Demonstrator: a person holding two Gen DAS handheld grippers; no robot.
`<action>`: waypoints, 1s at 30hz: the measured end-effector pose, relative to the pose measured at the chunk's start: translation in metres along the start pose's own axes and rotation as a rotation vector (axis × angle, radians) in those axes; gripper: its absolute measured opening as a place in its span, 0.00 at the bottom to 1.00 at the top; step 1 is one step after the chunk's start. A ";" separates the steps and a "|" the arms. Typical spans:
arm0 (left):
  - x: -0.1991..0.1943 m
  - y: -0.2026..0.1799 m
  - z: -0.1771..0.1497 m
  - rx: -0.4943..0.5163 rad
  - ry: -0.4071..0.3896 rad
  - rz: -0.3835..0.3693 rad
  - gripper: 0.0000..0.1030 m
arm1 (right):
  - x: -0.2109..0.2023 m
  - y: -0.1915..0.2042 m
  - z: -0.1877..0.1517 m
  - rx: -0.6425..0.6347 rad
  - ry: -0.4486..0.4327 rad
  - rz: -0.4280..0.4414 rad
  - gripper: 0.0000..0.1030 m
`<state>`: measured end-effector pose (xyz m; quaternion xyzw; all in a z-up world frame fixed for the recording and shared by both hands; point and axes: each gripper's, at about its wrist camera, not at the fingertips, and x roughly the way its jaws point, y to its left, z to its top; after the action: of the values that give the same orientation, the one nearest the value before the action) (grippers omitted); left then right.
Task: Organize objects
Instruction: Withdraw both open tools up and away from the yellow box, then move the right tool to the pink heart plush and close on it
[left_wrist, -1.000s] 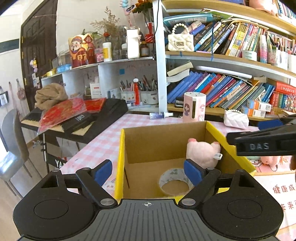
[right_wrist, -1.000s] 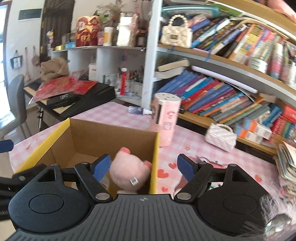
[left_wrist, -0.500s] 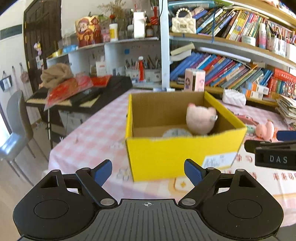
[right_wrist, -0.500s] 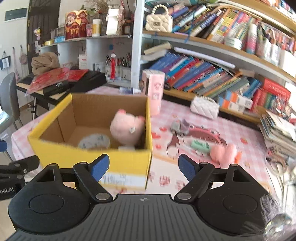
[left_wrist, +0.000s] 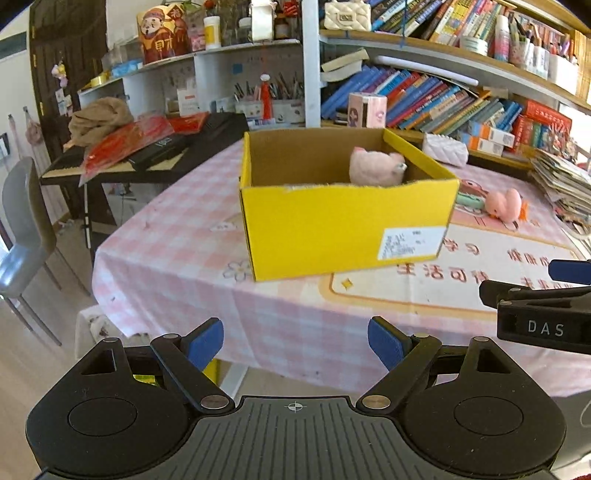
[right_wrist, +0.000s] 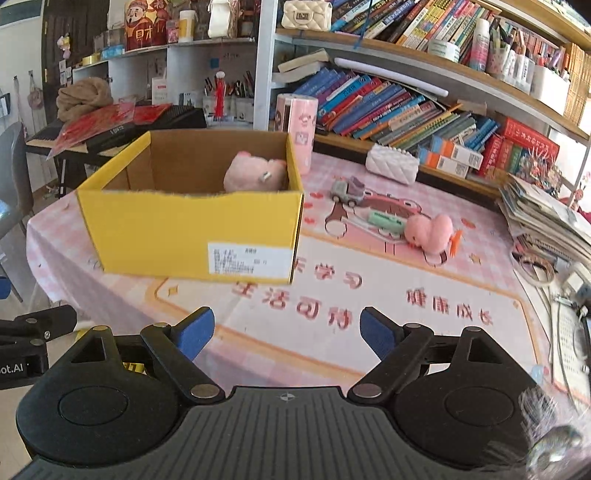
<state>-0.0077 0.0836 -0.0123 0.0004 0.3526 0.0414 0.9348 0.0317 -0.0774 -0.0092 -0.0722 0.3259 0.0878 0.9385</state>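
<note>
A yellow cardboard box (left_wrist: 343, 225) (right_wrist: 192, 236) stands on the pink checked table. A pink plush pig (left_wrist: 375, 168) (right_wrist: 255, 173) sits inside it at the far right. On the mat right of the box lie a pink plush toy (right_wrist: 430, 229) (left_wrist: 504, 205), a green item (right_wrist: 386, 219) and a small grey toy truck (right_wrist: 345, 192). My left gripper (left_wrist: 295, 341) is open and empty, held back from the table's near edge. My right gripper (right_wrist: 286, 330) is open and empty above the mat's front part. The box's floor is hidden.
A pink cylinder (right_wrist: 297, 131) and a white quilted purse (right_wrist: 391, 168) stand behind the box. Stacked papers (right_wrist: 546, 225) and a tape ring (right_wrist: 533, 266) lie at the right. Bookshelves run along the back. A keyboard (left_wrist: 155, 151) and grey chair (left_wrist: 22, 229) are at the left.
Both grippers have pulled back and away from the box, which now looks smaller and farther. The tape roll inside the box has dropped out of sight behind its front wall.
</note>
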 end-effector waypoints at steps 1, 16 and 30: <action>-0.001 -0.002 -0.002 0.003 0.003 -0.005 0.85 | -0.002 0.000 -0.003 0.001 0.004 -0.002 0.83; 0.003 -0.044 -0.005 0.094 0.027 -0.139 0.85 | -0.024 -0.034 -0.032 0.085 0.046 -0.108 0.85; 0.021 -0.107 0.015 0.183 0.014 -0.241 0.85 | -0.023 -0.096 -0.039 0.181 0.053 -0.220 0.86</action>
<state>0.0262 -0.0208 -0.0178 0.0429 0.3591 -0.1036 0.9265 0.0104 -0.1817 -0.0177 -0.0248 0.3475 -0.0472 0.9362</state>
